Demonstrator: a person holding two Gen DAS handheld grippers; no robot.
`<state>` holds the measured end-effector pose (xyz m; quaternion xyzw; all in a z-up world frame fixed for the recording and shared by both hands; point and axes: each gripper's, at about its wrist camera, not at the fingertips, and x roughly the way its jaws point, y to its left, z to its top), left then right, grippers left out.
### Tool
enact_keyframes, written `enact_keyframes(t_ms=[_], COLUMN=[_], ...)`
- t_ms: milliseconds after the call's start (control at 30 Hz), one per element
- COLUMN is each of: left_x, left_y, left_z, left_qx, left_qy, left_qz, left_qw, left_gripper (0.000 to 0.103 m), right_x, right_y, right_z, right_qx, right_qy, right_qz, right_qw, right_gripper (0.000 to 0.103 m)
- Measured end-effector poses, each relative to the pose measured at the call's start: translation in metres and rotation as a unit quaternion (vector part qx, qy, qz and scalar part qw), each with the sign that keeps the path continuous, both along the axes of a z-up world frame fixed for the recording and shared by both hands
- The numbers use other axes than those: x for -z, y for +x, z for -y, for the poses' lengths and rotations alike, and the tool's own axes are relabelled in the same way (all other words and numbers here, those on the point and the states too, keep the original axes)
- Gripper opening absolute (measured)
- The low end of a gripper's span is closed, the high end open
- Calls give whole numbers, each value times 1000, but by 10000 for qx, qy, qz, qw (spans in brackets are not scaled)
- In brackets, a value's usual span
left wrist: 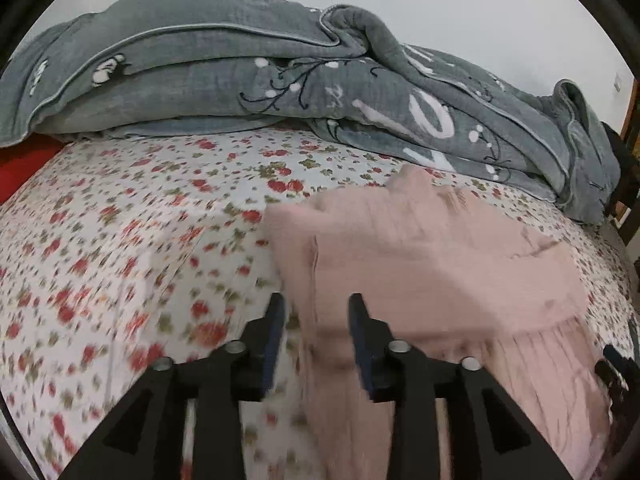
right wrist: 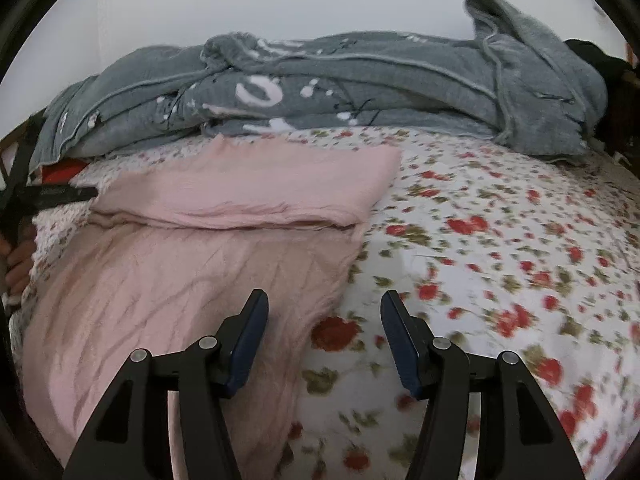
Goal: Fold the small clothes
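Observation:
A pink knitted garment lies on the floral bed sheet, its upper part folded over the lower. My left gripper hovers open over the garment's left edge, and nothing is pinched between its blue pads. In the right wrist view the same garment fills the left half. My right gripper stands open above its right edge and the sheet, holding nothing. The left gripper's finger and a hand show at the far left there.
A crumpled grey blanket with white patterns lies heaped along the far side of the bed, against a white wall. A red item peeks out at the left under the blanket. Dark furniture stands beyond the bed's right end.

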<state>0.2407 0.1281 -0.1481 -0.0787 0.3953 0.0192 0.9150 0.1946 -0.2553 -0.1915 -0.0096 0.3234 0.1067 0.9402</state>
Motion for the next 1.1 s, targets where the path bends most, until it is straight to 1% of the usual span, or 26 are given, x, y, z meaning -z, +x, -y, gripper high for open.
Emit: enact_keyframes(t_ms=[33, 67, 100, 167, 233, 300, 400, 500, 600, 700, 767, 933, 1000, 1100], left_x=[-2, -5, -8, -14, -18, -20, -19, -11, -3, 6, 15, 41, 48, 55], left_y=[-10, -20, -26, -42, -54, -71, -97, -125, -147, -176, -192, -215, -220, -223], left_z=[0, 1, 2, 6, 9, 13, 19, 23, 26, 25, 24, 28, 30, 33], left_qx=[6, 41, 71, 82, 100, 171, 184, 241, 308, 329, 268, 261, 185, 172], left_qy=[-23, -41, -41, 39, -3, -80, -81, -165, -156, -326, -404, -420, -391, -418], left_qz=[40, 136, 228, 323, 329, 366, 430, 354, 228, 177, 108, -121, -125, -158], left_qw=[10000, 9999, 9997, 9994, 9994, 9992, 9989, 9989, 9991, 9988, 9988, 9987, 9990, 9989], left_gripper=[62, 70, 73, 73, 73, 73, 73, 73, 73, 73, 73, 73, 73, 71], right_x=[-4, -9, -13, -21, -27, -31, -32, -29, -25, -20, -17, -1, 6, 13], right_y=[-6, -14, -22, -40, -54, -68, -86, -107, -126, -142, -154, -175, -178, -177], right_z=[3, 6, 9, 15, 19, 23, 24, 24, 22, 20, 19, 15, 9, 0], right_qx=[22, 40, 49, 93, 165, 204, 230, 325, 290, 197, 172, -37, -104, -171], right_qy=[12, 16, 13, -17, -38, -42, -21, 25, 110, 150, 171, 531, 522, 410], right_qz=[44, 95, 147, 277, 360, 373, 323, 329, 234, 66, 53, -81, -128, -168], right_qw=[10000, 9999, 9999, 9996, 9992, 9991, 9992, 9989, 9992, 9997, 9997, 9985, 9985, 9989], right_gripper=[58, 58, 58, 58, 59, 59, 59, 59, 59, 59, 59, 59, 59, 55])
